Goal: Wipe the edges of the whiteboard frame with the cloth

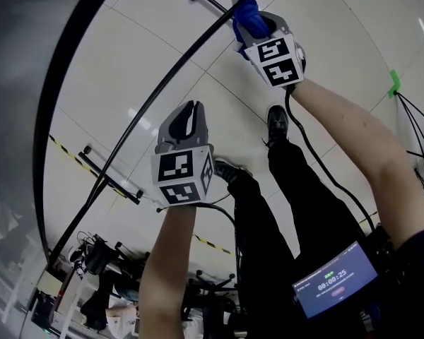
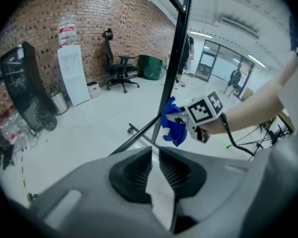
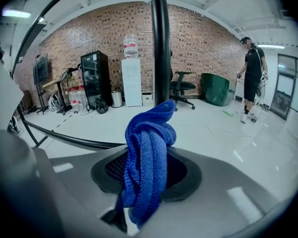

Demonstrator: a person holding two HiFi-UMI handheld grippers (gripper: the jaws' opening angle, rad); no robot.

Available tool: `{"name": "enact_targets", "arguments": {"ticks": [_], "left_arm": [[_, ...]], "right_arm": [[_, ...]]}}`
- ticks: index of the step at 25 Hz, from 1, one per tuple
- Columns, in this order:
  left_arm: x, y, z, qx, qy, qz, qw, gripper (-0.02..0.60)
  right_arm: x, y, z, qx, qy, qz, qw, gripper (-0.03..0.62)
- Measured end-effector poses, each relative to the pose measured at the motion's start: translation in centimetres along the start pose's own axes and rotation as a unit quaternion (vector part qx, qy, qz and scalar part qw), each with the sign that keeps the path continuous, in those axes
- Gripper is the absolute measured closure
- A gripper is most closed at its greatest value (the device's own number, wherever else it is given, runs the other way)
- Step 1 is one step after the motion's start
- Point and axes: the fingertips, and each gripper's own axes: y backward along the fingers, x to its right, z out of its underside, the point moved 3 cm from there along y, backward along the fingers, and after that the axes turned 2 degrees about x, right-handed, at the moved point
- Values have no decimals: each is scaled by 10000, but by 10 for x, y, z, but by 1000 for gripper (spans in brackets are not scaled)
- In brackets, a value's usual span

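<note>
A bunched blue cloth point(image 3: 145, 182) sits between the jaws of my right gripper point(image 3: 148, 157), which is shut on it. The cloth point(image 1: 247, 18) rests against the black bar of the whiteboard frame point(image 1: 138, 122) at the top of the head view, where the right gripper point(image 1: 253, 20) is raised. In the right gripper view the bar point(image 3: 160, 43) rises straight behind the cloth. My left gripper point(image 1: 191, 110) hovers lower and to the left, beside the bar and not touching it. Its jaws point(image 2: 155, 167) are shut with nothing between them. From its view I see the cloth point(image 2: 173, 125) on the upright bar point(image 2: 181, 48).
The stand's foot bar with casters point(image 1: 113, 182) lies on the pale floor. The person's legs and shoes point(image 1: 277, 124) stand below the grippers. A water dispenser point(image 3: 131, 81), black fridge point(image 3: 94, 81), office chair point(image 3: 181, 88), green bin point(image 3: 216, 88) and another person point(image 3: 251, 78) line the brick wall.
</note>
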Motion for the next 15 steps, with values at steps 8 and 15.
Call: {"name": "enact_targets", "arguments": {"ticks": [8,15], "left_arm": [[-2,15,20,122,330,-99,9993,540],[-12,33,37,289,627,-223,9974,540]], "right_arm": [[2,-23,-2,-401,1239,535,9900,456],[-3,-41,-8,-703,1494,269,9859,453]]}}
